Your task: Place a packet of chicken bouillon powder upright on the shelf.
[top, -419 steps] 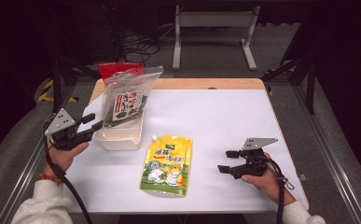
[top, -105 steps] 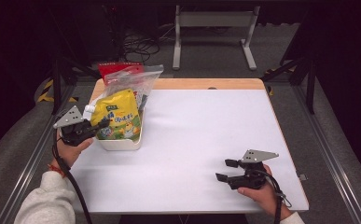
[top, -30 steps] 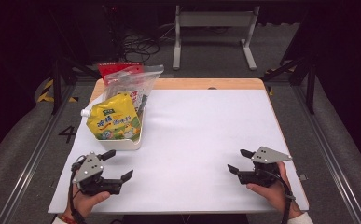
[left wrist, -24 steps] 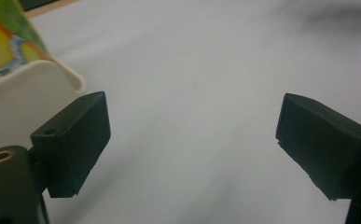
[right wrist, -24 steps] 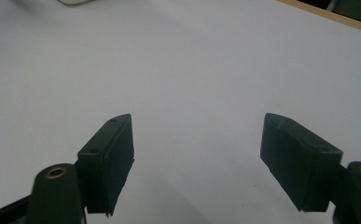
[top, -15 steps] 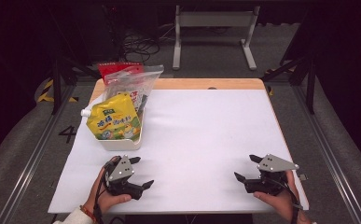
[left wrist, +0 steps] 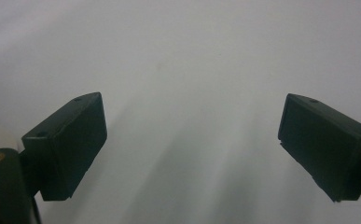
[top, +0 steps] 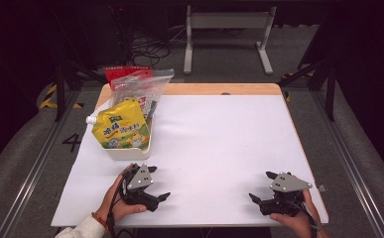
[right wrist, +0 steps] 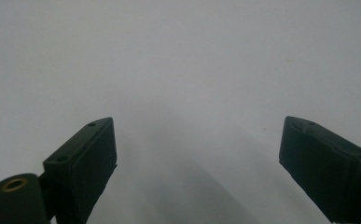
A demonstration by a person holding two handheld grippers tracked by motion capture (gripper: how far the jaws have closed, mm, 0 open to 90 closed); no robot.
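Though its print stays unreadable, yellow pouch [top: 120,131] atop white tray [top: 126,151].

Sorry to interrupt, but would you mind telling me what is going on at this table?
A person holds a tool in each hand near the table's front edge. The left tool and right tool are both open and hold nothing. A yellow pouch leans in the white bin at the back left, against a clear bag.

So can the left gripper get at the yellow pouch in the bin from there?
Probably yes: the left gripper is open and empty, just in front of the white bin, and the yellow pouch lies uncovered on top.
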